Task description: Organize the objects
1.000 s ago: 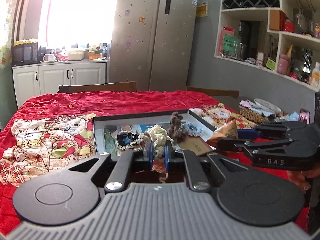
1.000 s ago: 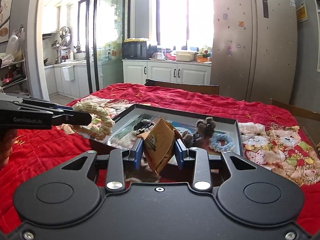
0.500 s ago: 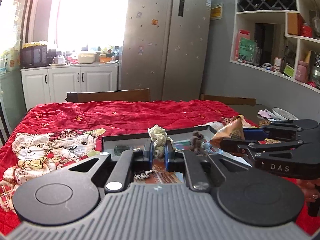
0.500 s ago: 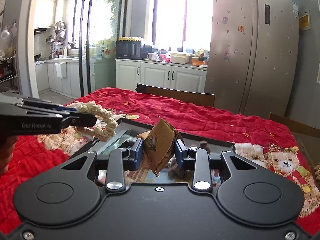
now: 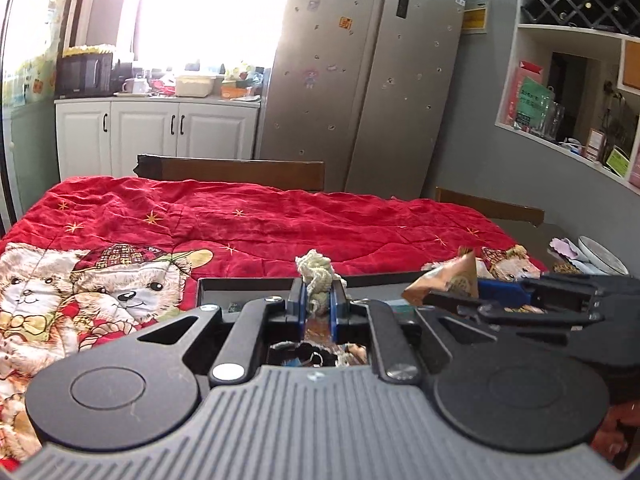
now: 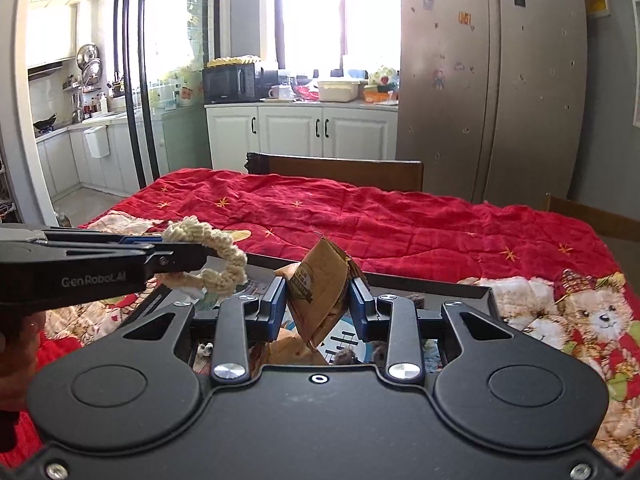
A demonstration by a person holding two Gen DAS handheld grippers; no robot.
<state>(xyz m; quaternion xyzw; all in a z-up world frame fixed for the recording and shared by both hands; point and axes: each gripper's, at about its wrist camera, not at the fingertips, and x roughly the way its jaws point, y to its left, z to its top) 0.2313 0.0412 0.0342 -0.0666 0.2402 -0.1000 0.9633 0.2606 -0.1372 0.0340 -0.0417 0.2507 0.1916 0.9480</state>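
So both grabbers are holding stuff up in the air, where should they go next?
Probably carry both sideways, clear of the black tray, and set them on the red blanket. The left gripper pinches the cream rope ring and the right gripper the brown packet, both lifted above the tray.

Surface (image 6: 400, 220) covered by rumpled red quilted cloth (image 5: 280, 224) with gold stars and teddy-bear patches at near corners. Shallow black rectangular tray (image 6: 460, 286) lies directly on cloth, near edge; its printed floor carries small items, mostly hidden. Dark wooden chair back (image 6: 340, 170) at far edge. White plate (image 5: 600, 254) and small clutter at bare right end of surface.
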